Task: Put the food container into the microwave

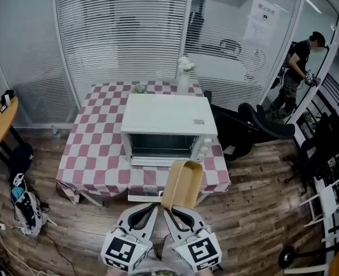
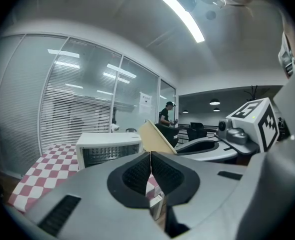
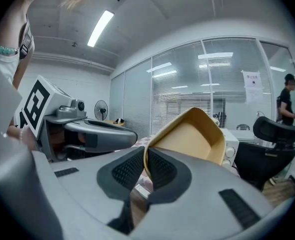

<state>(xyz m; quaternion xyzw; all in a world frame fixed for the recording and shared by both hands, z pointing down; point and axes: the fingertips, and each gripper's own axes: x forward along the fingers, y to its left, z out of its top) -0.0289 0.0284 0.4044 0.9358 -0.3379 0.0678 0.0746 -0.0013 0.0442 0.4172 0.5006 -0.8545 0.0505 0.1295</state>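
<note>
Wood floor (image 1: 255, 211), glass walls with white blinds (image 1: 120, 33), a checkered-cloth table (image 1: 97, 148), black office chairs (image 1: 261, 125).

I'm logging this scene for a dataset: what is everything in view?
table: 1, red-and-white checked cloth, room centre
microwave: 1, white, on the table
vase of flowers: 1, white, table's far edge
food container: 1, tan, tilted, near side of table
office chair: 1, black, right of table
backpack: 1, dark, floor at left
person: 1, dark clothes, far right
left gripper: 1, grey, shut, empty
right gripper: 1, grey, shut on food container's rim
</note>
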